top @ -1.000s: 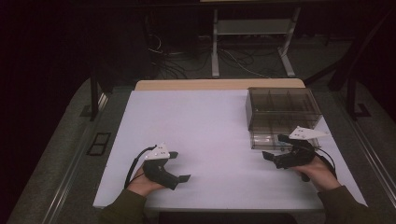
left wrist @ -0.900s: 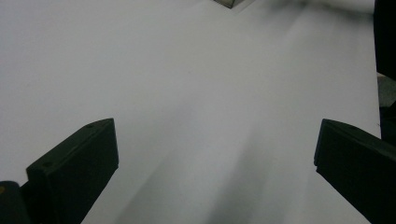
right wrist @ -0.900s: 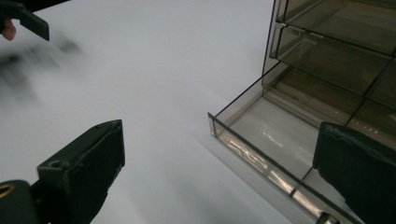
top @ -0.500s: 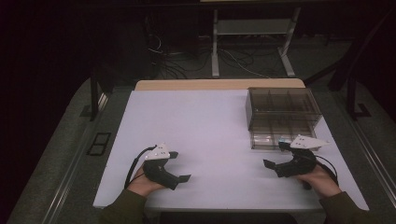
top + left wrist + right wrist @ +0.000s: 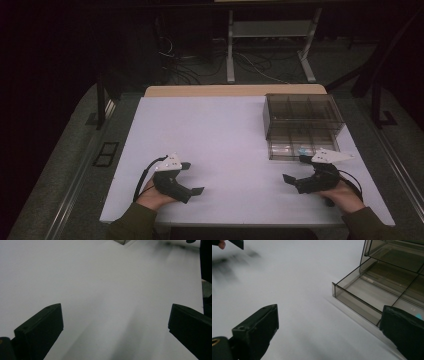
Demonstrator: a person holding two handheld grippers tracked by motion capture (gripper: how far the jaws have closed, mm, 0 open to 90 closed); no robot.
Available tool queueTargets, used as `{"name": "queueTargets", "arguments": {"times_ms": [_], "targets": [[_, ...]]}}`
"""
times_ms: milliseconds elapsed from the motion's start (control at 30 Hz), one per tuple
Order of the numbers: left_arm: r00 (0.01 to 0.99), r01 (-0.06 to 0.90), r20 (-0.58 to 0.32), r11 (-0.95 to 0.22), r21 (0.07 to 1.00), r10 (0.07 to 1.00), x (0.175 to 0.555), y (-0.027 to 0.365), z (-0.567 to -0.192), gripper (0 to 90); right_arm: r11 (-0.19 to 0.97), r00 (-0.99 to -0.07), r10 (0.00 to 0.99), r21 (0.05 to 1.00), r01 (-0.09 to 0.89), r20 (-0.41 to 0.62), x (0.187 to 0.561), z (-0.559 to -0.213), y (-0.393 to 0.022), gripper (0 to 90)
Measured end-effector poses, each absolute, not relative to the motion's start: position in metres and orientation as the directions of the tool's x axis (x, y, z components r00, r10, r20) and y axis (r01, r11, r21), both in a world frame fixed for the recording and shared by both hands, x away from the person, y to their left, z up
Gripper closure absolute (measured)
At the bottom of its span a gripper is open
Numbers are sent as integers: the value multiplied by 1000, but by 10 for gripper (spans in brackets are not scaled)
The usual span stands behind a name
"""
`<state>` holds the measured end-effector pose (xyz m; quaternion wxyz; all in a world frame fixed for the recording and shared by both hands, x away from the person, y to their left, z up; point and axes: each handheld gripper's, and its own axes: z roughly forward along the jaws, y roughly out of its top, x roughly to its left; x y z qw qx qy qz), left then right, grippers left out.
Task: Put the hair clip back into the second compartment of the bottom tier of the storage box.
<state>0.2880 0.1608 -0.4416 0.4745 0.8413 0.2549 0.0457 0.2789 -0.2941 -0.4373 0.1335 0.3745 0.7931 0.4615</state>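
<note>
Box: a smoky see-through plastic drawer box stands on the far right part of the white table, well apart from the left side.
Box long axis: in the high view the box with its drawer runs from the far edge toward the person; the drawer opening points at the person's side.
Drawer: the lower drawer is pulled out toward the person, sticking out past the box front. Thin walls split it into compartments.
Drawer contents: a small blue-green bit lies near the drawer's front right; in the right gripper view it peeks out just behind that tool's right jaw. What it is cannot be told.
Right gripper: held low over the table just in front of the drawer's front wall, near it but apart. Its jaws are spread wide with nothing between them; the drawer's near corner lies ahead of the gap.
Left gripper: near the table's front left, well apart from the box, aimed to the right across the table. Jaws spread wide over bare table, holding nothing.
Hands: each gripper is held from the near edge, with green sleeves at the bottom of the high view.
</note>
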Motion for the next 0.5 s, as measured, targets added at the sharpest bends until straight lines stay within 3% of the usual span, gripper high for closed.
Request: {"name": "queueTargets", "arguments": {"times_ms": [500], "targets": [[866, 386, -166, -419, 822, 473, 288, 161, -442, 0, 303, -696, 705, 829, 470, 137, 273, -444, -295, 17]]}}
